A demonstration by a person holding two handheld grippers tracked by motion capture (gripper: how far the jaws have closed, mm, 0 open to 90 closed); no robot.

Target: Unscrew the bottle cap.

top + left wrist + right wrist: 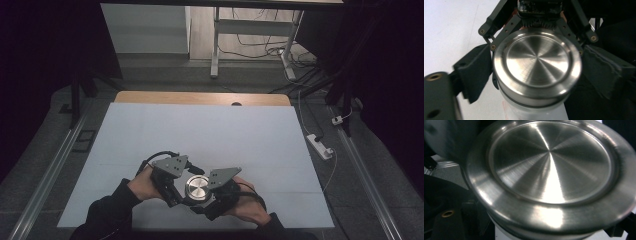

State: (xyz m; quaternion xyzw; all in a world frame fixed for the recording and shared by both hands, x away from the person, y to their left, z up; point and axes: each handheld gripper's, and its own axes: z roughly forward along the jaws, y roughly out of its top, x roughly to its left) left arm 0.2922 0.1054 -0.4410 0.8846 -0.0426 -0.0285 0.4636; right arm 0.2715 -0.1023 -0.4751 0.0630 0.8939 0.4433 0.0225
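A white bottle (534, 113) with a brushed steel lid (197, 188) stands near the table's front edge, between my two grippers. In the left gripper view the steel lid (536, 60) sits between my left gripper's black pads (474, 70), which lie against its rim on both sides. My left gripper (181, 192) comes in from the left and my right gripper (212, 197) from the right. The right gripper view has the lid (549, 170) very close, with the white body (506, 233) below it between dark jaws. The right gripper's linkage (539, 10) faces the left gripper's camera from behind the lid.
The white tabletop (200, 130) stretches away beyond the bottle to a wooden far edge (200, 97). A power strip (320, 146) and cables lie on the floor at the right. A desk frame (215, 50) stands behind the table. Both sleeves enter from the bottom.
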